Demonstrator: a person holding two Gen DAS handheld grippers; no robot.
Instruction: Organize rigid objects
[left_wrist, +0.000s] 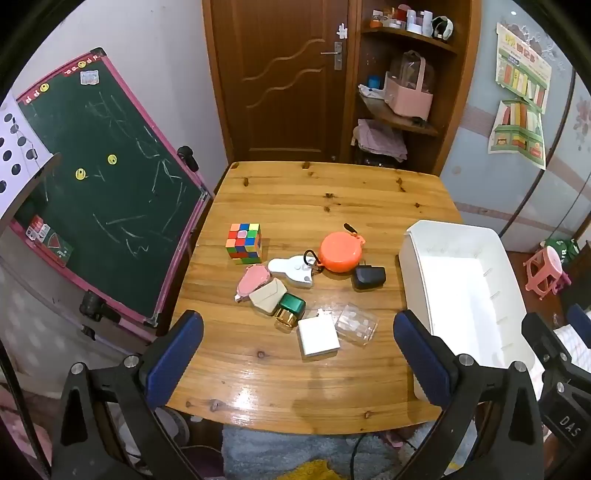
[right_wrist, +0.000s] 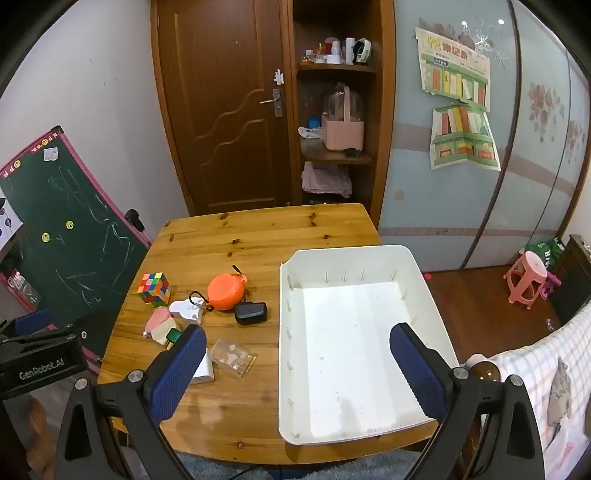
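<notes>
Both claws spread, empty: left claw (left_wrist: 297, 350) (body marked "GenRobot.AI"), right claw (right_wrist: 297, 360)

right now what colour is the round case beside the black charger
Orange, with a black clip; clearest in the left wrist view.

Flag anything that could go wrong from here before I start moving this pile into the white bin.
1. The pink piece, beige box and green jar touch each other, so gripping one may well drag its neighbours.
2. The clear plastic case looks slick and hard to see; the fingers could slip.
3. The white bin seems to overhang the table's near edge; dropping items in hard might shift it.
</notes>
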